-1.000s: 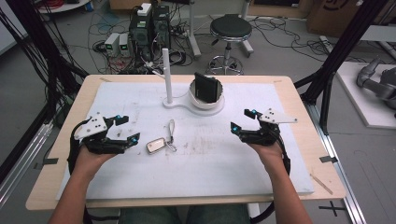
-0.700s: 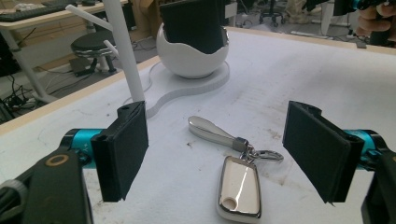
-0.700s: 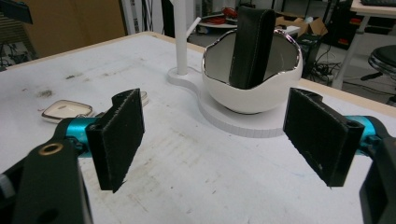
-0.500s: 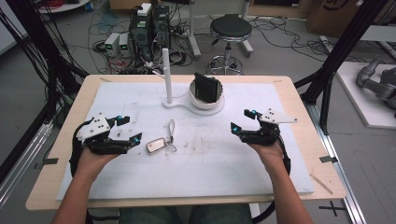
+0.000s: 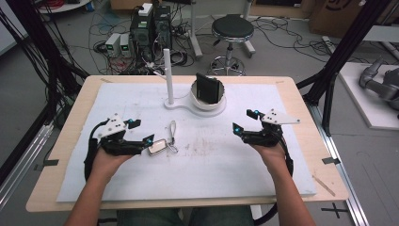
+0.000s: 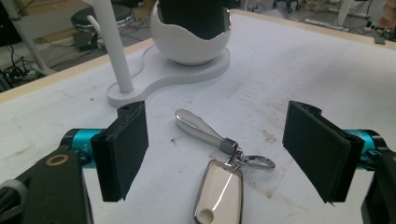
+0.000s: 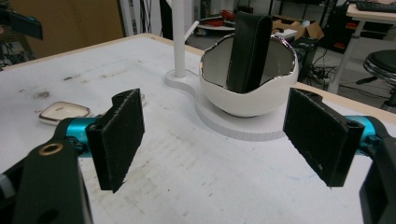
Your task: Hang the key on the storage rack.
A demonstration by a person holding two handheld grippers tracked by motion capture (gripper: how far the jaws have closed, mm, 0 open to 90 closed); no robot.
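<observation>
In the high view, a white egg-shaped bowl (image 5: 208,98) sits on a white stand base (image 5: 175,104) at the far middle of the white mat (image 5: 235,160), with a white post (image 5: 168,75) rising from the base just left of it. A black leather case (image 5: 208,88) stands upright inside the bowl, its top above the rim. The left gripper (image 5: 144,135) lies near the left side of the mat, jaws wide, with the key fob (image 5: 157,146) right at its tips. A strap (image 5: 172,131) runs from the fob toward the far side. The right gripper (image 5: 244,120) rests on the right side, jaws wide and holding nothing, well apart from the fob.

In the left gripper view, the key fob (image 6: 218,192) lies flat on the mat between the spread jaws, touching neither. Its strap (image 6: 201,126) and clip (image 6: 254,161) point toward the bowl (image 6: 189,44) beyond.

In the right gripper view, the bowl (image 7: 247,91) stands ahead between the open jaws with the leather case (image 7: 248,51) leaning in it. The key fob (image 7: 63,113) lies far off to the left.
</observation>
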